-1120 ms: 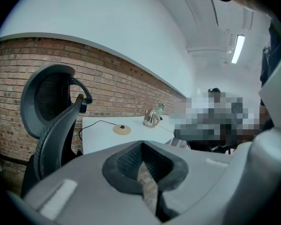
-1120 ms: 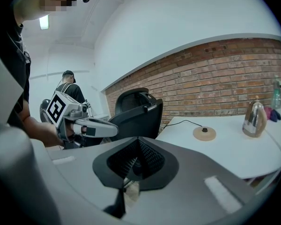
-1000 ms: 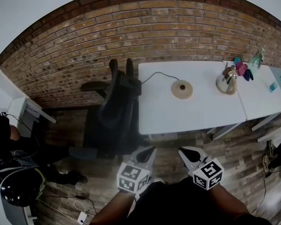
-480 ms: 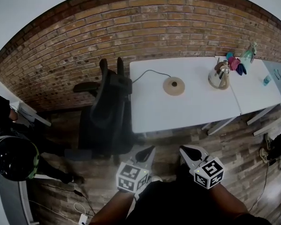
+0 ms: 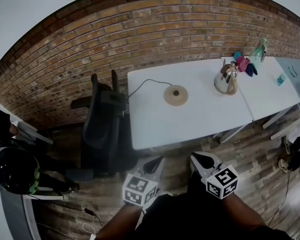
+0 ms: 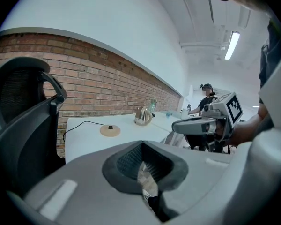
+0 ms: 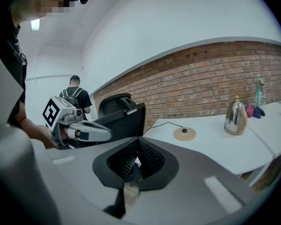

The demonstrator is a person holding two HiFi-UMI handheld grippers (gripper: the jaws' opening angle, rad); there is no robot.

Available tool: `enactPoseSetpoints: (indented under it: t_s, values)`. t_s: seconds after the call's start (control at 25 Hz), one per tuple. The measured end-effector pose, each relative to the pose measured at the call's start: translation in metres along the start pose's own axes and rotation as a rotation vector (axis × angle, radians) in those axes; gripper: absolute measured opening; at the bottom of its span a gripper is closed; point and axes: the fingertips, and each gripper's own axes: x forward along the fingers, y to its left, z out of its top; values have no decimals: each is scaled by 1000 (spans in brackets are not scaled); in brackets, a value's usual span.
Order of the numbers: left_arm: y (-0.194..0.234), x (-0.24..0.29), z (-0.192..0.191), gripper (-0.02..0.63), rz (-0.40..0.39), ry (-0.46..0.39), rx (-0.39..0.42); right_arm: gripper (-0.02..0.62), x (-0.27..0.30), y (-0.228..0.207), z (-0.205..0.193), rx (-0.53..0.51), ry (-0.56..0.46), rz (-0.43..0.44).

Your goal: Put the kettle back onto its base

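Head view: left gripper (image 5: pixel 157 160) and right gripper (image 5: pixel 196 158), fingers closed and empty, held short of the surface (image 5: pixel 190 121); approach step, likely next reaching the kettle (image 5: pixel 226 79), which stands apart from its base (image 5: pixel 176 95).

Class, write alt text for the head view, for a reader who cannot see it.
A metal kettle stands on a white table, apart from its round corded base. Nearer, the left gripper and right gripper hang empty over the wooden floor.
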Motion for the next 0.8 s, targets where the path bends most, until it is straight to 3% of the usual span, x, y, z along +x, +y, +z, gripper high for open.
enactPoseSetpoints:
  t_s: [0.8]
  values:
    - [16,146,63,1,-7,40,28,27,32,-165,31,60,-35,-41]
